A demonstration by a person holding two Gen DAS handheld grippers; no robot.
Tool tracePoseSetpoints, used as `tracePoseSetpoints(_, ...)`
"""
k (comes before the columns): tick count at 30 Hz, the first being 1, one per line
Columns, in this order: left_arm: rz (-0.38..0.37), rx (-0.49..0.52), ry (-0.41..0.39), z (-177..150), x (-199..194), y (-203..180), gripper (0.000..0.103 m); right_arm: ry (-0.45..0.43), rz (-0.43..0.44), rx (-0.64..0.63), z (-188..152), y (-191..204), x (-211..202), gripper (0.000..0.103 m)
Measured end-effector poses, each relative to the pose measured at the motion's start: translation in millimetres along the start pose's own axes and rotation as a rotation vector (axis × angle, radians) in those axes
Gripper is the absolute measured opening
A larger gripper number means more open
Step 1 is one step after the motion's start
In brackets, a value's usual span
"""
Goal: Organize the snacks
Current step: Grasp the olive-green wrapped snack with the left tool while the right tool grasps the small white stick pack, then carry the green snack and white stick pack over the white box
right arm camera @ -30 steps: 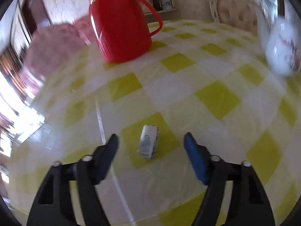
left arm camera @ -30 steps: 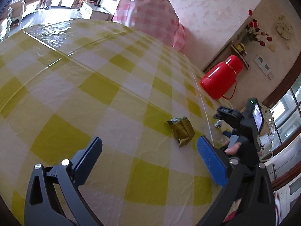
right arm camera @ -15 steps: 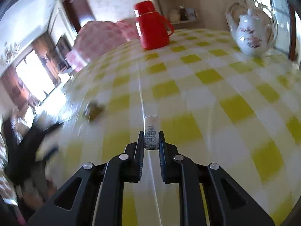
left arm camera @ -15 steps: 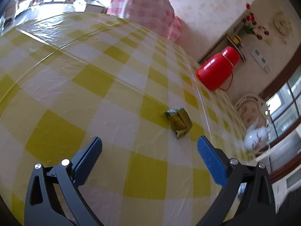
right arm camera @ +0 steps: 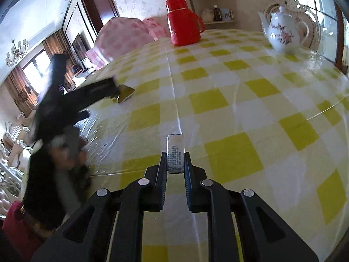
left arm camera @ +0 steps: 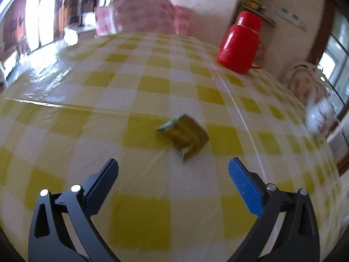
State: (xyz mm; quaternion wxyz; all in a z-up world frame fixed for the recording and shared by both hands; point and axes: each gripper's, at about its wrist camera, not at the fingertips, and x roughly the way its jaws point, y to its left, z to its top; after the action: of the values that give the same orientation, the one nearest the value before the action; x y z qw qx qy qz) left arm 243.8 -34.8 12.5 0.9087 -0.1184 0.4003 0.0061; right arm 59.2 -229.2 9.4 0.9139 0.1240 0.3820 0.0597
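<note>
A crumpled green-gold snack packet (left arm camera: 184,136) lies on the yellow-and-white checked tablecloth (left arm camera: 152,83). My left gripper (left arm camera: 173,170) is open and empty, just short of the packet, which sits ahead of the gap between the fingers. My right gripper (right arm camera: 175,163) is shut on a small white snack packet (right arm camera: 175,152) with printed text, held above the table. In the right wrist view the left gripper (right arm camera: 96,90) shows blurred at the left, beside the green-gold packet (right arm camera: 125,92).
A red thermos jug (left arm camera: 241,42) stands at the far side of the table; it also shows in the right wrist view (right arm camera: 184,21). A white flowered teapot (right arm camera: 283,33) stands at the far right. A pink checked cover (left arm camera: 139,13) lies beyond the table.
My right gripper closed on the white packet and lifted it off the table. My left gripper swung toward the green-gold packet, which now sits centred ahead of its fingers.
</note>
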Motion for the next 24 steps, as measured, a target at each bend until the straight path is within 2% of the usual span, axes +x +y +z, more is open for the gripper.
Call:
tracePoseSetpoints(2, 0.066, 0.075, 0.084, 15.0, 26.6, -11.7, 0.101, 0.006, 0.019, 0.004, -0.3, 0.6, -0.7, 0.015)
tracePoseSetpoints(4, 0.069, 0.174, 0.128, 23.6, 45.1, -20.4, 0.101, 0.009, 0.034, 0.01, 0.4, 0.2, -2.2, 0.015)
tracePoseSetpoints(9, -0.023, 0.468, 0.149, 22.5, 54.4, -37.8, 0.102, 0.025, 0.067, 0.037, 2.0, -2.3, -4.6, 0.015)
tracePoseSetpoints(12, -0.081, 0.542, 0.144, 19.0, 51.3, -36.2, 0.101, 0.026, 0.067, 0.029, 2.1, -0.9, -5.2, 0.015)
tracePoseSetpoints(14, -0.142, 0.551, 0.152, 15.5, 47.6, -33.5, 0.091, 0.029, 0.062, 0.024, 1.7, -0.4, -4.0, 0.015)
tracePoseSetpoints(15, -0.16, 0.572, 0.142, 13.5, 44.2, -35.7, 0.069, 0.034, 0.055, 0.019, 1.3, 0.0, -2.3, 0.015)
tracePoseSetpoints(16, -0.198, 0.603, 0.132, 8.1, 35.0, -40.0, 0.043, 0.038, 0.05, 0.017, 1.1, -0.6, -0.8, 0.015)
tracePoseSetpoints(24, -0.18, 0.562, 0.083, -18.3, 4.1, -39.2, 0.042, 0.046, 0.038, 0.033, 0.8, -7.6, 2.4, 0.015)
